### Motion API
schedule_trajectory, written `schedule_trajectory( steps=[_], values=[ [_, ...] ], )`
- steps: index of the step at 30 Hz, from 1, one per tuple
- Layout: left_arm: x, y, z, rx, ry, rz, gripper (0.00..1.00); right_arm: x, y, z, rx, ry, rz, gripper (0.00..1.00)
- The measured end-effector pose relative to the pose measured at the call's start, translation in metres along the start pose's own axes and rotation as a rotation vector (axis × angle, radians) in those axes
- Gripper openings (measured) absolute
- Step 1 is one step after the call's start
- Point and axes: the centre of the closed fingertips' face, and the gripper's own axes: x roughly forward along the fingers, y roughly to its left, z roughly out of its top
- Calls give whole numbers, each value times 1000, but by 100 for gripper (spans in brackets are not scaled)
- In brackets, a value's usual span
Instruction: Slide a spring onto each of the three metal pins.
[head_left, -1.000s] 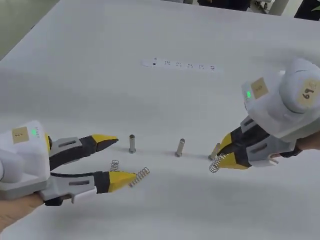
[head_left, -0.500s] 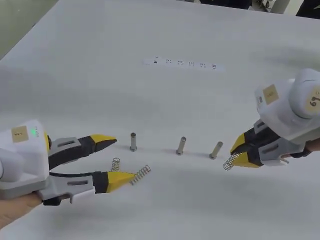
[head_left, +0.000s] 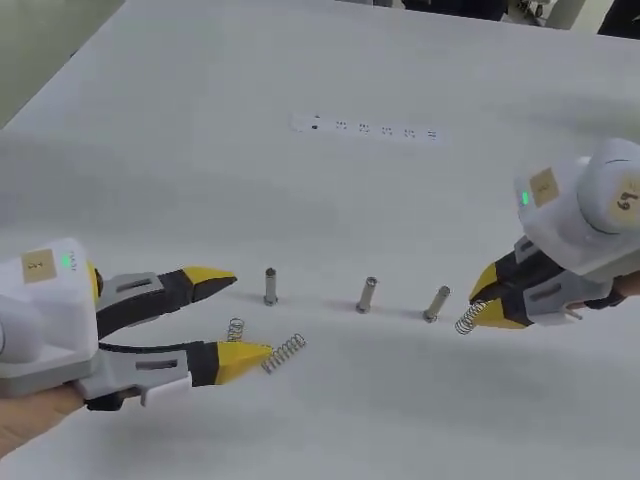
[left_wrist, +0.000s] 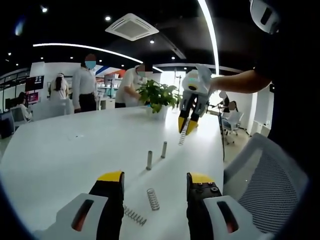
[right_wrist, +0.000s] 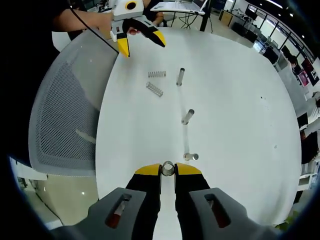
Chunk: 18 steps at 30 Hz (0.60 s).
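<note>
Right tongs (head_left: 480, 303) — sticker (head_left: 622, 200) reading perhaps 69 — pinch a spring (head_left: 469, 318) beside a pin (head_left: 436, 303); left tongs (head_left: 251, 316) spread.

The head view looks forward and steeply down on the wide white tabletop (head_left: 400, 60), near enough that both tools enter at its lower corners. The left gripper view sits low over the table, facing level along the yellow-tipped left gripper (left_wrist: 155, 177) towards the room beyond. The right gripper view sits higher, tilted down past the yellow-tipped right gripper (right_wrist: 168, 170) and the thin steel coil spring (right_wrist: 167, 167) pinched at its tips. All 3 views share the row of short grey metal pins (head_left: 368, 294) and 2 loose wire springs (head_left: 284, 353). The 2 gripper views face each other.
</note>
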Motion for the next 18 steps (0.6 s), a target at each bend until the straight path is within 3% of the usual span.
schedule_trajectory(
  steps=[18],
  values=[
    [-2,-2,-1,-11,9,-8,43,-13,-27,9,-3,-17,-55,7]
  ],
)
